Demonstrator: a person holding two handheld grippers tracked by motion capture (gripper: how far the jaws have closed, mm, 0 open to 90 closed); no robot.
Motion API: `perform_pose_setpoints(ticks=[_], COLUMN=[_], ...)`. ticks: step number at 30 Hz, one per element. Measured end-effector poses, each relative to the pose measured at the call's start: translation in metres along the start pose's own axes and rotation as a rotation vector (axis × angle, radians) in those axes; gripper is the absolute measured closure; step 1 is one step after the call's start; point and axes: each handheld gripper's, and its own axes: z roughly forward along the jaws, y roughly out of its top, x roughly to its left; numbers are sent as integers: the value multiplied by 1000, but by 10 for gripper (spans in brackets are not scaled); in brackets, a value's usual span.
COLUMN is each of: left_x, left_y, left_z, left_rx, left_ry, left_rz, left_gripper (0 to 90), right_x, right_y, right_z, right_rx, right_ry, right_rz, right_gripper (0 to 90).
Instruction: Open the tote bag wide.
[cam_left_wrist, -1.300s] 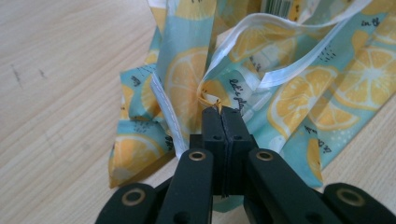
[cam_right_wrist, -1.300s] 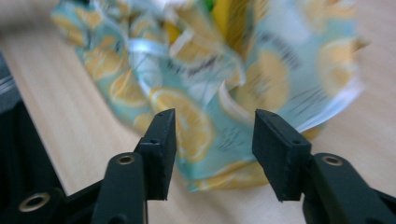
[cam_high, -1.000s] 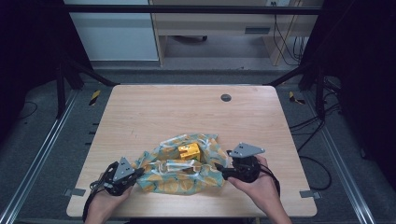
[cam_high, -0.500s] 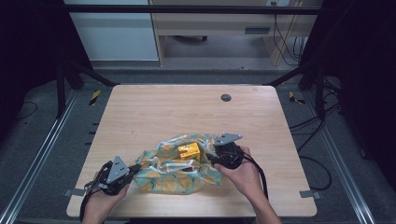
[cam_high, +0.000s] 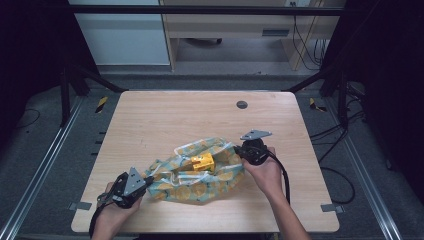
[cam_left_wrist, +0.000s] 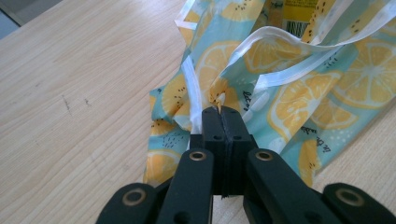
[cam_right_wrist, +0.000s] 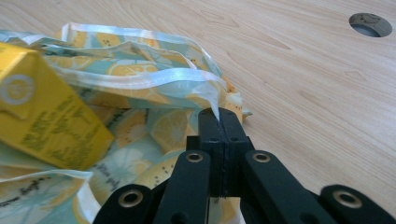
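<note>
A soft bag (cam_high: 200, 182) printed with lemons lies crumpled near the table's front, and a yellow carton (cam_high: 201, 162) sits in its open mouth. My left gripper (cam_high: 148, 181) is shut on the bag's left corner; in the left gripper view the jaws (cam_left_wrist: 220, 112) pinch the fabric (cam_left_wrist: 289, 93) beside a white strap. My right gripper (cam_high: 240, 154) has just been closing and is now shut on the bag's right edge. In the right gripper view its tips (cam_right_wrist: 218, 114) clamp the pale hem (cam_right_wrist: 140, 88), with the carton (cam_right_wrist: 42, 121) to their left.
The wooden table (cam_high: 175, 120) has a round cable hole (cam_high: 242, 104) at its far right. Black frame legs stand at both far corners, and cables lie on the floor to the right.
The right gripper moved left and away from the person to the bag's right edge and closed on it. The left gripper kept its hold and stayed in place.
</note>
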Motion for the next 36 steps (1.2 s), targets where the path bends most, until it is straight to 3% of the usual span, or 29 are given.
perform_pose_setpoints(ticks=[13, 18, 27, 36], left_x=[-5, -6, -9, -17], left_y=[-5, -4, -6, -4], left_z=[15, 17, 18, 15], left_rx=[113, 125, 140, 159], left_ry=[-48, -60, -100, -102], left_rz=[-3, -13, -45, -12], left_gripper=[900, 900, 900, 900], right_x=[-13, -17, -19, -19], right_y=[-10, -15, -18, -14], right_z=[31, 36, 41, 44], right_rx=[63, 84, 115, 103], right_ry=[10, 8, -1, -27], right_rz=[26, 54, 53, 50], right_gripper=[900, 900, 900, 900])
